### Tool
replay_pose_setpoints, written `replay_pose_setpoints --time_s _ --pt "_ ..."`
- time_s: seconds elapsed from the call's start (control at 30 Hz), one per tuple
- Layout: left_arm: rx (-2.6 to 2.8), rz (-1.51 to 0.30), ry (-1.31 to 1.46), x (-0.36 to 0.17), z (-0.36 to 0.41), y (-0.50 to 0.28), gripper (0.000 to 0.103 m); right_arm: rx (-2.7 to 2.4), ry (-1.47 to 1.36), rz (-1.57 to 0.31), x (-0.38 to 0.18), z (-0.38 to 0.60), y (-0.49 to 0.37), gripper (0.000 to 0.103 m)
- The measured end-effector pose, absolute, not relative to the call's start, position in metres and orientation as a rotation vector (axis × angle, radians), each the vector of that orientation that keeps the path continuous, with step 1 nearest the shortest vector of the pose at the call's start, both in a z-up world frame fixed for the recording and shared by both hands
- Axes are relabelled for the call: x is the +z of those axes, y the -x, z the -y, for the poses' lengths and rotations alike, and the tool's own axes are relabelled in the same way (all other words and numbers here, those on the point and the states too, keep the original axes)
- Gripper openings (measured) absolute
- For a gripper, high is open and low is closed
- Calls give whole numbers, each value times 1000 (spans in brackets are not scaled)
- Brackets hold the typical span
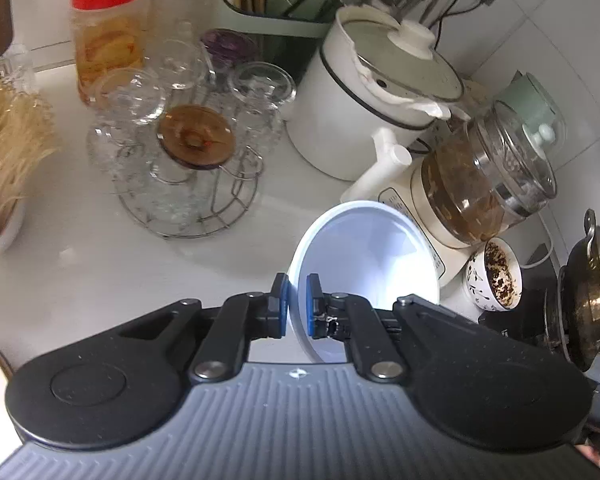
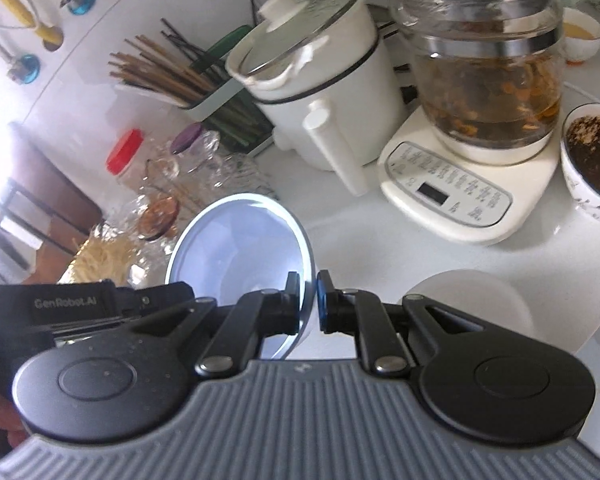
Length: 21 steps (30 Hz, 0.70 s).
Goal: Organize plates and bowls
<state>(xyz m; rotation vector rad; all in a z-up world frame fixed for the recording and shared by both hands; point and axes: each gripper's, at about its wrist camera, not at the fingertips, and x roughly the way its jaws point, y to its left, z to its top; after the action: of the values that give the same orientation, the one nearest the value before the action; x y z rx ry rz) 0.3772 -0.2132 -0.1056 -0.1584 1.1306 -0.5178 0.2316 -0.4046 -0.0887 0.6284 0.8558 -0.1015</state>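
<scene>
My left gripper (image 1: 297,306) is shut on the rim of a white bowl (image 1: 368,264) and holds it tilted above the white counter (image 1: 100,264). My right gripper (image 2: 309,302) is shut on the rim of the same bowl (image 2: 236,244), opposite the left gripper, whose black body (image 2: 76,308) shows at the left of the right wrist view. A second white dish (image 2: 472,300) sits on the counter below and to the right of the right gripper.
A white electric pot (image 1: 364,92), a glass kettle on a cream base (image 1: 480,184), a bowl of dark tea leaves (image 1: 496,276), a wire rack of glasses (image 1: 180,152), a red-lidded jar (image 1: 108,32) and a chopstick holder (image 2: 204,84) crowd the counter. A dark wok (image 1: 588,292) is at right.
</scene>
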Motion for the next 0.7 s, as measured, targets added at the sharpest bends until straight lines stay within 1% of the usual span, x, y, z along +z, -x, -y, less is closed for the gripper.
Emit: replay_pose_setpoints --time_s 0.4,0.7 --pt "-500 -1108 198 -93 158 -364 9 -55 -591 -878 -80 358 -229 12" --pt "-429 -1083 285 -101 97 -348 9 22 -498 -902 -75 306 -232 13"
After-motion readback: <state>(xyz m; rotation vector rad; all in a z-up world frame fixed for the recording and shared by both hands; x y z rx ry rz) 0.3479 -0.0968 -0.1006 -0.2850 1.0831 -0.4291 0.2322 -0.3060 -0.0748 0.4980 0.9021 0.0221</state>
